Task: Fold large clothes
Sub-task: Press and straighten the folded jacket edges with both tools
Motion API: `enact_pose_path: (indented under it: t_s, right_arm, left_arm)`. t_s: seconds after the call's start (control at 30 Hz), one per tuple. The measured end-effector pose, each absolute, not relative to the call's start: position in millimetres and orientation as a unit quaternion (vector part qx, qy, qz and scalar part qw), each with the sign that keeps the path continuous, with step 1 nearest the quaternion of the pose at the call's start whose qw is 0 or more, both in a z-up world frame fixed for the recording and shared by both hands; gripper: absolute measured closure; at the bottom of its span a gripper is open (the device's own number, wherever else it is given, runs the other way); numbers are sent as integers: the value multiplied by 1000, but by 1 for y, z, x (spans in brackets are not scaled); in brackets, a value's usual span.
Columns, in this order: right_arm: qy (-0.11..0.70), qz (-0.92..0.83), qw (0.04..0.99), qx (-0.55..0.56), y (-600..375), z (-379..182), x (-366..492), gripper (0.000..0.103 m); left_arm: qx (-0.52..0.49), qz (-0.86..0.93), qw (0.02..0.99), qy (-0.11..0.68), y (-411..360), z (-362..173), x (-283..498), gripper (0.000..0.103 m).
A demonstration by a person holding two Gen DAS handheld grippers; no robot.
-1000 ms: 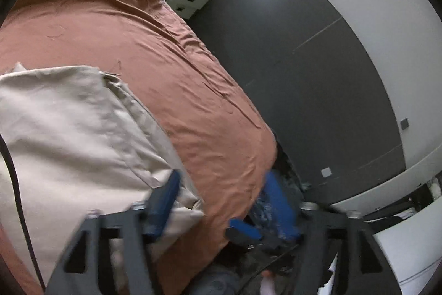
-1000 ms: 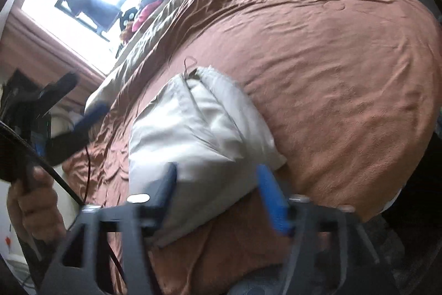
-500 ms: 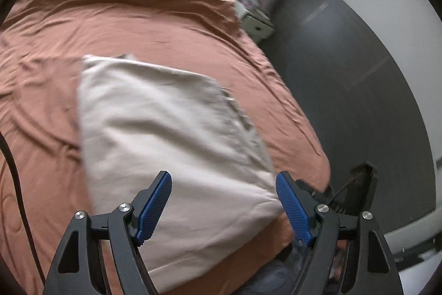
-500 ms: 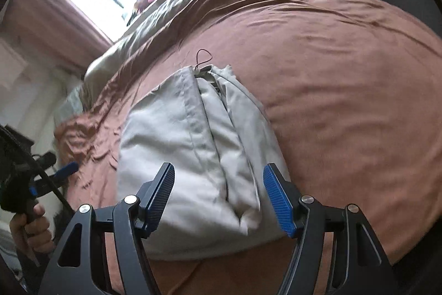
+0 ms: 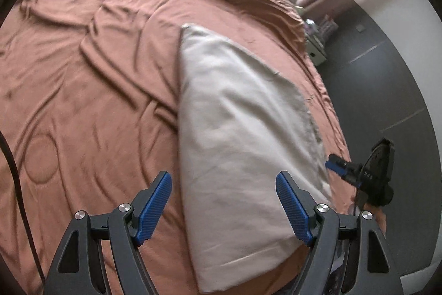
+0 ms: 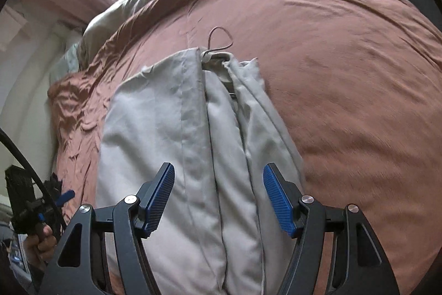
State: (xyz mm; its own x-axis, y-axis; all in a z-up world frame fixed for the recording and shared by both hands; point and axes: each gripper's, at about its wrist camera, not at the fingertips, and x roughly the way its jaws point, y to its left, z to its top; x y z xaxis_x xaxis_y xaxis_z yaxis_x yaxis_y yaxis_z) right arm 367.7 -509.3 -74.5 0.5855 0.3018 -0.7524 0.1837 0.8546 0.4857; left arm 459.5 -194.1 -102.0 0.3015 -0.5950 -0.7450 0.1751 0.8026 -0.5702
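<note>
Bedspread (image 5: 83, 90): rust-brown cloth with many wrinkles, it covers the bed and fills the left part of the left wrist view.
Cable (image 5: 12, 170): thin black line, it runs down the left edge of the same view.
Left claw (image 5: 223, 208): released, the two blue pads (image 5: 153, 208) stand wide apart and hold nothing; it hovers above the near end of the garment.
Garment (image 5: 243, 129): large beige piece of clothing, folded into a long flat shape, it lies on the bedspread near the right side of the bed; its near end lies between the pads of the left claw in the view.
Right claw (image 6: 218, 202): also released, pads apart and nothing between them; it hangs above the garment (image 6: 187, 156), where long folds and seams run away from the camera. In the left wrist view it appears at the right (image 5: 359, 176), just beside the edge of the garment.
Cord (image 6: 219, 42): thin loop at the far end of the garment, lying on the bedspread (image 6: 345, 73).
Nightstand (image 5: 316, 50): small white piece of furniture beside the far right side of the bed.
Floor (image 5: 386, 90): dark grey, right of the bed.
</note>
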Motion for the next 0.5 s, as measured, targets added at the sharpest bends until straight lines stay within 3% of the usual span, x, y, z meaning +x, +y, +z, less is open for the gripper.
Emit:
enact_pose_path:
  t_s: [0.33, 0.4, 0.43, 0.47, 0.5]
  right_arm:
    - [493, 75, 811, 305, -513, -104, 421, 41]
    - [494, 73, 818, 286, -511, -98, 423, 73]
    - [492, 76, 821, 280, -510, -96, 423, 80]
    - [488, 79, 826, 272, -507, -93, 422, 95]
    - [485, 78, 833, 254, -503, -88, 421, 97]
  left_arm:
    - [-199, -229, 751, 586, -200, -160, 457, 27]
    - [-197, -234, 748, 589, -203, -163, 456, 31]
    - [-197, -237, 747, 589, -204, -163, 456, 35]
    - [-196, -239, 747, 589, -205, -163, 455, 41]
    - [-195, -243, 746, 589, -207, -162, 455, 44]
